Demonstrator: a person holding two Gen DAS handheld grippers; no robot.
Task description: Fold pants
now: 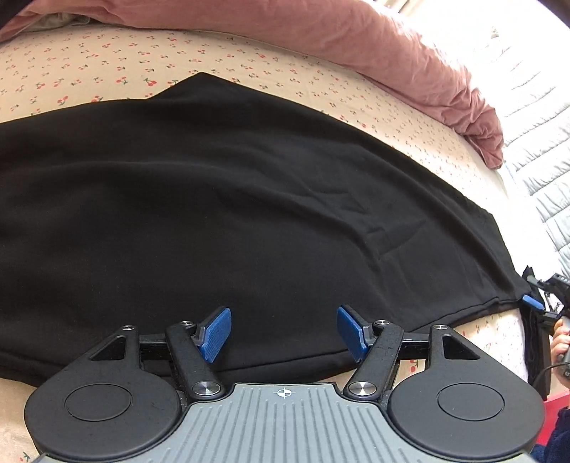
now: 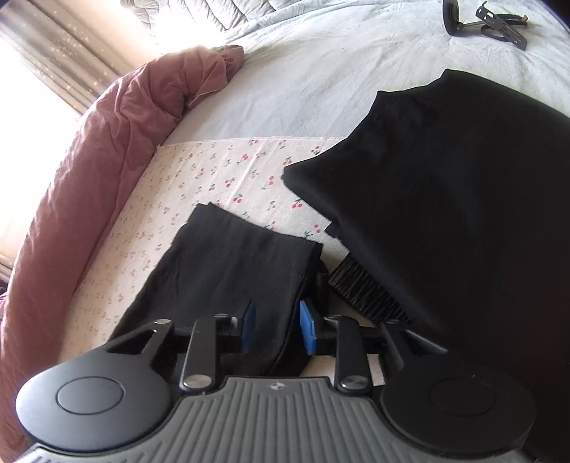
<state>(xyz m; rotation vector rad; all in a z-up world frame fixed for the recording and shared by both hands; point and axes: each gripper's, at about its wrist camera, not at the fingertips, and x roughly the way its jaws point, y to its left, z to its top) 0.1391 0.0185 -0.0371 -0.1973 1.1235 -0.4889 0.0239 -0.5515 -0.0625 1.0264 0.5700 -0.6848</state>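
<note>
Black pants [image 1: 213, 199] lie spread flat on a cherry-print sheet [image 1: 89, 60]. My left gripper [image 1: 284, 329] is open and empty, its blue pads just above the pants' near edge. My right gripper [image 2: 278, 329] is shut on the leg end of the pants [image 2: 235, 263], which it holds raised off the sheet; the fabric hangs folded between the pads. In the left wrist view the right gripper [image 1: 534, 302] shows at the far right, at the leg's corner. The wider body of the pants [image 2: 445, 199] lies to the right in the right wrist view.
A rolled pink duvet [image 1: 392, 46] runs along the far side of the bed and also shows at the left of the right wrist view [image 2: 89, 160]. A pale quilted blanket [image 2: 338, 71] lies beyond the sheet, with a black metal clip [image 2: 484, 19] on it.
</note>
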